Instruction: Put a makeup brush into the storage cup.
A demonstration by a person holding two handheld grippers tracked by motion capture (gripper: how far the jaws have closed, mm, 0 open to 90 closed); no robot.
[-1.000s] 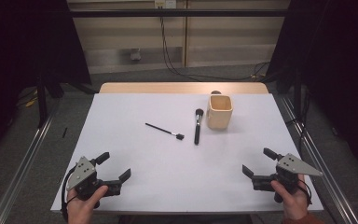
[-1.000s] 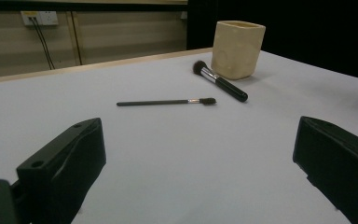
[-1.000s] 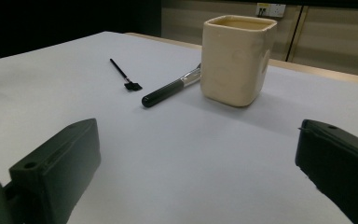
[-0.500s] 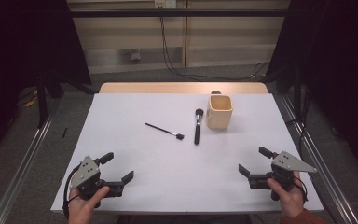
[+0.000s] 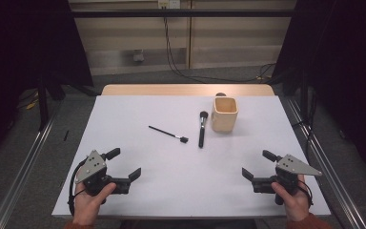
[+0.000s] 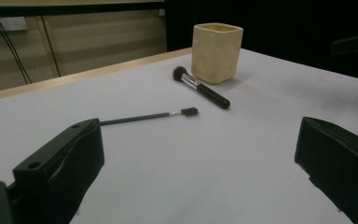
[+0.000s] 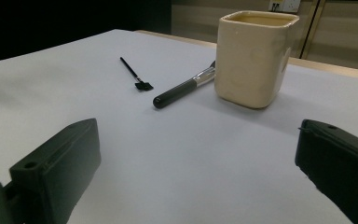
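1. High view: left gripper [image 5: 123, 165] sits low at the near-left of the white-covered table [image 5: 138, 119], held in the person's left hand [image 5: 91, 202]; jaws spread wide, nothing between them.
2. Right gripper [image 5: 258, 165] at the near-right of the table, held in the right hand [image 5: 290, 202]; jaws likewise wide apart and empty.
3. Thin black-handled small brush [image 5: 167, 134] lies flat near the table's centre, brush end pointing right.
4. Thicker black makeup brush with rounded dark bristles [image 5: 202, 129] lies just right of it, roughly front-to-back, bristles at the far end.
5. Cream square ceramic cup [image 5: 224, 114] stands upright just beside the thick brush, on its right; they look close but apart.
6. Both grippers well apart from brushes and cup.
7. Left gripper view: thin brush [image 6: 149, 116] nearest, thick brush [image 6: 200, 87] and cup [image 6: 216, 52] beyond.
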